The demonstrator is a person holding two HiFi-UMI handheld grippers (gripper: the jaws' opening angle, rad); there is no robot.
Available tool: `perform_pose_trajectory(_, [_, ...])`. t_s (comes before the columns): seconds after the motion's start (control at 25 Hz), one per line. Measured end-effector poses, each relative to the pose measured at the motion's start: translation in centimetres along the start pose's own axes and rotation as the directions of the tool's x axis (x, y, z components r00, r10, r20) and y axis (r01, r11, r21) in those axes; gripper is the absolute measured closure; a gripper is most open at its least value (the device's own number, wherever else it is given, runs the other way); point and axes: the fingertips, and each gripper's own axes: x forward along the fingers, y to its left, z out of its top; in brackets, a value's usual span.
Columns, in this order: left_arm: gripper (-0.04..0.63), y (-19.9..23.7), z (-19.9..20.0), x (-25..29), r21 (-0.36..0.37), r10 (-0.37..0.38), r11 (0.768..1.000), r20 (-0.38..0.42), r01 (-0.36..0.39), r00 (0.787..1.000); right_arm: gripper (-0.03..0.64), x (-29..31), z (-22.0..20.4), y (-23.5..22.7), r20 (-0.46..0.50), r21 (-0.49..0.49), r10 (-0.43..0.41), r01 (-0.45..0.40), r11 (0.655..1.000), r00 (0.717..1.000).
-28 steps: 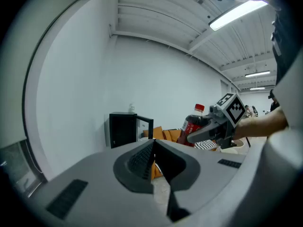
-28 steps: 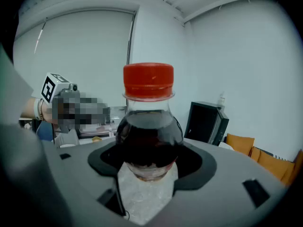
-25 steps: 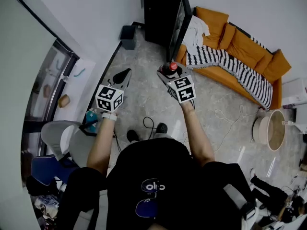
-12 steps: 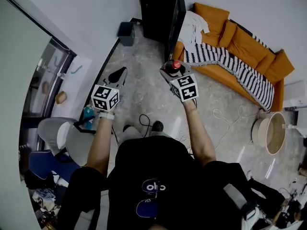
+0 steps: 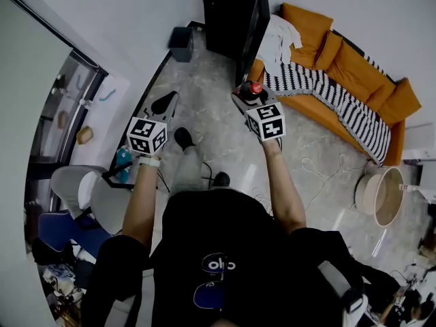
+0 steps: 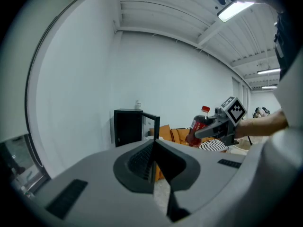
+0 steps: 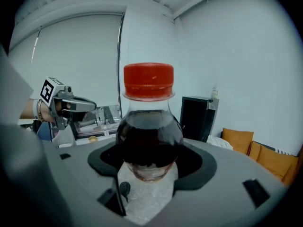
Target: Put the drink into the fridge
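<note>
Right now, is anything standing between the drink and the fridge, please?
Nothing visible does. The bottle is held in the right gripper, and only bare floor lies between it and the black fridge, whose door stands open.

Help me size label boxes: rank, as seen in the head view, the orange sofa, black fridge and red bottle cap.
1. orange sofa
2. black fridge, foreshortened from above
3. red bottle cap, though nearest

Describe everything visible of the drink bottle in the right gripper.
The bottle looks like clear plastic and holds a dark, cola-coloured liquid. Its red screw cap is on. It stands upright, clamped round its body between the fingers of the right gripper. It is held in the air and touches nothing else.
</note>
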Motion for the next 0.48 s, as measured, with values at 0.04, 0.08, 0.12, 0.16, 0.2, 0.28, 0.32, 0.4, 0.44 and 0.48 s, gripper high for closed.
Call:
perform_pose_trajectory(0.04, [0.589,0.6,0.0,0.6,-0.005,-0.001,1.000,0.004,0.001,1.000,0.302,0.5,0.2,-0.4,-0.003,0.000,-0.004,0.004,1.000,1.000])
perform_pose_trajectory(0.08, [0.589,1.2,0.0,1.4,-0.010,-0.004,1.000,0.007,0.004,1.000,0.302,1.1,0.4,-0.9,-0.007,-0.001,-0.008,0.008,1.000,1.000])
perform_pose_trajectory(0.12, [0.589,1.7,0.0,2.3,-0.015,-0.008,1.000,0.011,0.008,1.000,0.302,1.7,0.7,-1.5,-0.011,-0.003,-0.011,0.011,1.000,1.000])
perform_pose_trajectory(0.16, [0.589,2.4,0.1,3.2,-0.019,-0.013,1.000,0.015,0.013,1.000,0.302,2.5,1.0,-2.1,-0.014,-0.006,-0.015,0.015,1.000,1.000])
perform_pose_trajectory(0.2, [0.589,3.1,0.3,4.1,-0.022,-0.018,1.000,0.020,0.019,1.000,0.302,3.4,1.4,-2.8,-0.017,-0.009,-0.020,0.020,1.000,1.000])
perform_pose_trajectory(0.28, [0.589,4.9,0.8,6.1,-0.027,-0.027,0.999,0.028,0.028,0.999,0.302,5.3,2.4,-4.1,-0.022,-0.014,-0.030,0.030,0.999,0.999])
perform_pose_trajectory(0.32, [0.589,6.0,1.1,7.1,-0.028,-0.031,0.999,0.031,0.032,0.999,0.302,6.4,3.1,-4.7,-0.023,-0.015,-0.033,0.032,0.999,0.999])
perform_pose_trajectory(0.4, [0.589,8.4,1.8,9.2,-0.033,-0.039,0.999,0.037,0.040,0.999,0.302,8.7,4.6,-5.7,-0.024,-0.019,-0.033,0.032,0.999,0.999])
perform_pose_trajectory(0.44, [0.589,9.7,2.1,10.3,-0.036,-0.043,0.998,0.040,0.044,0.998,0.302,10.0,5.4,-6.3,-0.025,-0.022,-0.034,0.034,0.999,0.999])
perform_pose_trajectory(0.48, [0.589,10.9,2.6,11.4,-0.041,-0.047,0.998,0.042,0.049,0.998,0.302,11.3,6.3,-6.9,-0.028,-0.024,-0.037,0.037,0.999,0.999])
